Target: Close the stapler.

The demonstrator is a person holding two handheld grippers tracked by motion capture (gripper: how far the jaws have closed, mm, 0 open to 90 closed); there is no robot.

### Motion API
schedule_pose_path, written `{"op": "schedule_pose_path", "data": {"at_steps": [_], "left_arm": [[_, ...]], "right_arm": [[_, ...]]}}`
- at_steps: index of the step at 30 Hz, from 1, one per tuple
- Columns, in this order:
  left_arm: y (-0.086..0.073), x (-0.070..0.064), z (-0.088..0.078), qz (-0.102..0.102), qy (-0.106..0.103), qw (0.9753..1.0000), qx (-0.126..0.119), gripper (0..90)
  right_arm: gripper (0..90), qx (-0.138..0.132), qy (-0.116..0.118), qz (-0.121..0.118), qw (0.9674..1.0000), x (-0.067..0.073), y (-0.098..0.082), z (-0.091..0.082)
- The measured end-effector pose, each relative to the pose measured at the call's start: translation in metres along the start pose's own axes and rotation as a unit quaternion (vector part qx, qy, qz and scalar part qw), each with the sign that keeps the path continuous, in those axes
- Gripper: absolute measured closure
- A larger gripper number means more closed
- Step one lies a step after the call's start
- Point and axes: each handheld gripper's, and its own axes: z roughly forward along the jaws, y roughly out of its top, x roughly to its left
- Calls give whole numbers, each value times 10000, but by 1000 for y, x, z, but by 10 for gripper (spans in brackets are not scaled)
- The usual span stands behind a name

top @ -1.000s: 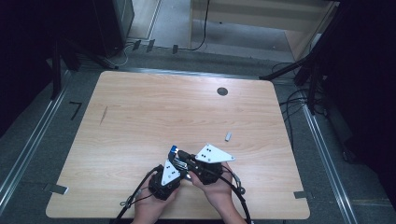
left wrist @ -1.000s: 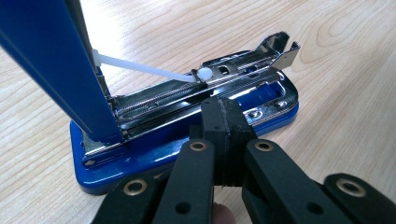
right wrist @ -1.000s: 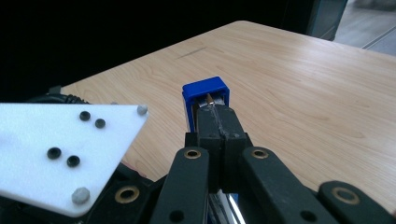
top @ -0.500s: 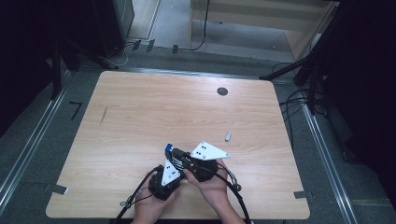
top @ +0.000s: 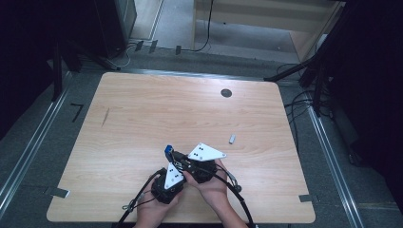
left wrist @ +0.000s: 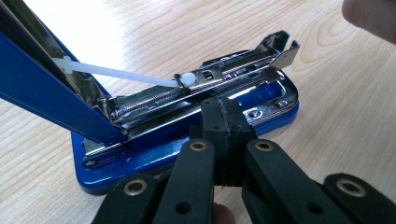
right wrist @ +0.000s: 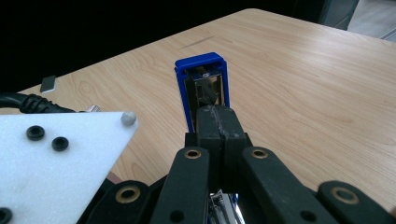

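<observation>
At the table's six o'clock edge, our left gripper clenches the opened blue stapler's base while our right gripper clamps its raised lid. Pull too hard, we judge, and the white pusher rod could spring loose.

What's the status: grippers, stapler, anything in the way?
Left gripper shut at the blue stapler base. Right gripper shut at its raised lid. Stapler open, magazine exposed. Small grey piece lies apart on the table, not in the way.
</observation>
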Motion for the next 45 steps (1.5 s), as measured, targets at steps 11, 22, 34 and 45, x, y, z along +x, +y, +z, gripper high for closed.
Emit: {"op": "schedule_pose_path", "data": {"at_steps": [11, 22, 34, 45], "left_arm": [[0, -1, 0, 39, 44, 10000, 18, 900], [0, 0, 0, 38, 34, 10000, 15, 900], [0, 1, -1, 24, -23, 10000, 31, 900], [0, 1, 0, 44, -15, 10000, 27, 900]], "right_arm": [[900, 81, 62, -57, 9999, 1, 0, 6], [900, 139, 246, -5, 9996, -3, 1, 15], [900, 209, 491, -76, 9985, -9, 3, 22], [900, 426, 621, -153, 9970, -12, 4, 32]]}}
